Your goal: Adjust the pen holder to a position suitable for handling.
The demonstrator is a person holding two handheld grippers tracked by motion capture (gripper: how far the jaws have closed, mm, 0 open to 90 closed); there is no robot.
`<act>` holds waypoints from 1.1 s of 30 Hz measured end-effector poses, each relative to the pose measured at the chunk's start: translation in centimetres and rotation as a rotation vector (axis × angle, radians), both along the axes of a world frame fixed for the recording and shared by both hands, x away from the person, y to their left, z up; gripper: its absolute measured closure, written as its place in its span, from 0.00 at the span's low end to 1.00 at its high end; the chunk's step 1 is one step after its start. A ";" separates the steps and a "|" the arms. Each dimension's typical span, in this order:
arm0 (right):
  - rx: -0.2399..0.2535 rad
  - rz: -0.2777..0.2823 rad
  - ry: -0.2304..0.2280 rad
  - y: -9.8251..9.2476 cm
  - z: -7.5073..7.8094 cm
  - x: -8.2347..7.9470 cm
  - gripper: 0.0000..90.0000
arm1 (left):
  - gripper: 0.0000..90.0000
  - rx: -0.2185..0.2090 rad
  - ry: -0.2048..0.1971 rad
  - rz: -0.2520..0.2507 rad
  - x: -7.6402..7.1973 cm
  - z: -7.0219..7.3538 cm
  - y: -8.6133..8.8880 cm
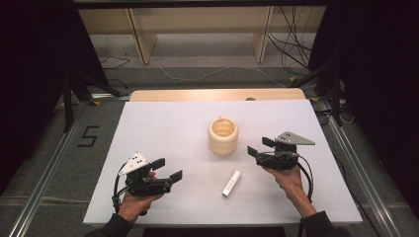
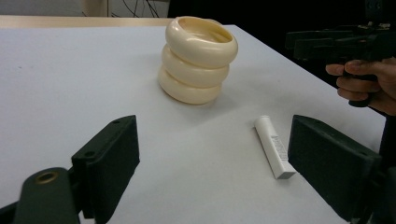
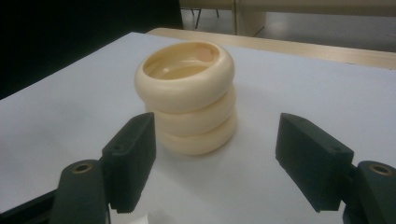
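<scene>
Cream vase (image 1: 223, 136) upright near the middle of the white table (image 1: 163, 128), shaped as three stacked rings, mouth open upward; inside seen from the right gripper view (image 3: 187, 100), holding nothing visible; one vase only. White tube (image 1: 231, 183) lying flat on the table, nearer the person than the vase and apart from it, one end square, the other capped; in the left gripper view (image 2: 274, 147) just short of the right-hand jaw, not touched; one tube.

Right gripper (image 1: 260, 148) just beside the vase on its right, pointed at it, clear of it; jaws spread wide, nothing between the pads; vase ahead of the gap in that gripper's own view, untouched. Held by the right hand (image 1: 289, 178), also seen far off in the left gripper view (image 2: 364, 81).

Left gripper (image 1: 168, 169) well apart from the vase, low and left on the table, pointed toward the tube; jaws likewise wide apart and empty; gripped by the left hand (image 1: 134, 200). Two grippers, two hands.

Beyond the table, a wooden strip (image 1: 217, 94) along the far edge; floor with loose cables (image 1: 291, 47) behind.
</scene>
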State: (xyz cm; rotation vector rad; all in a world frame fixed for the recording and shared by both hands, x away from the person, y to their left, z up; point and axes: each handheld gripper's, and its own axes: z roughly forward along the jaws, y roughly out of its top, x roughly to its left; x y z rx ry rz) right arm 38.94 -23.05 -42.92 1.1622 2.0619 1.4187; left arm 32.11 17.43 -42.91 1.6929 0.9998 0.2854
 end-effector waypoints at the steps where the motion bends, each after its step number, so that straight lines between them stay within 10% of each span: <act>1: -0.004 0.000 -0.005 -0.1 0.0 -0.1 0.32 | 0.18 0.004 0.002 0.001 0.0 0.0 -0.1; 33: 0.007 0.012 -0.003 -2.1 -0.5 -4.7 0.29 | 0.18 0.131 0.175 -0.107 1.1 0.9 -5.4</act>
